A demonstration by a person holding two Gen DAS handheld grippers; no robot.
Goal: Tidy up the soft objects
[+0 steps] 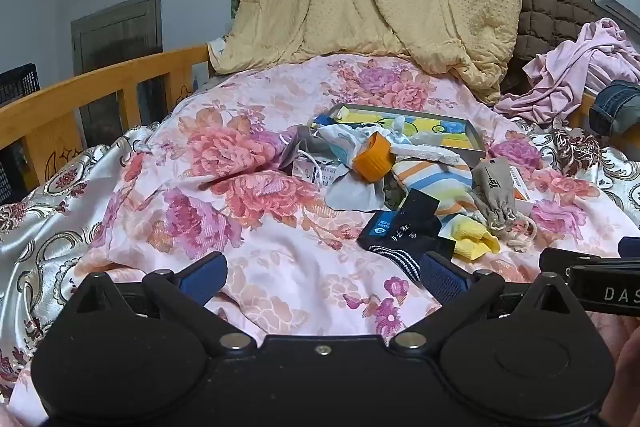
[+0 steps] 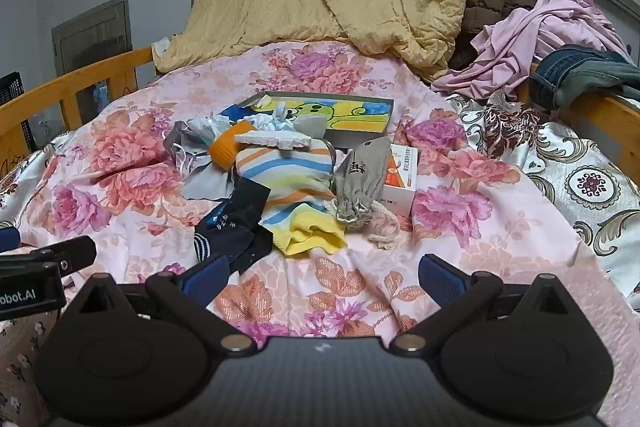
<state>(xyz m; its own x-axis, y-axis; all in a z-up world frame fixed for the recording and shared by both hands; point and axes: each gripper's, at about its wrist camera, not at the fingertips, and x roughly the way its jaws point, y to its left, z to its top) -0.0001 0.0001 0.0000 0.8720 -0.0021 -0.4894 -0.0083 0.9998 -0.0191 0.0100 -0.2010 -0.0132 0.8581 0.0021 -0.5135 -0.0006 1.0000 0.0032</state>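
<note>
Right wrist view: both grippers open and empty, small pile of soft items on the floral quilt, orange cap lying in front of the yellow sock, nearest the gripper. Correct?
Not quite. The orange cap lies at the far side of the pile, behind the striped cloth; the yellow sock is nearer the right gripper. The right wrist view shows it. The rest holds: left gripper open too, pile on the floral quilt.

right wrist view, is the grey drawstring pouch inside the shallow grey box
No, the grey drawstring pouch lies on the floral quilt, in front of the shallow grey box.

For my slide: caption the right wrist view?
Open right hand-held gripper facing socks piled on floral quilt.
</note>
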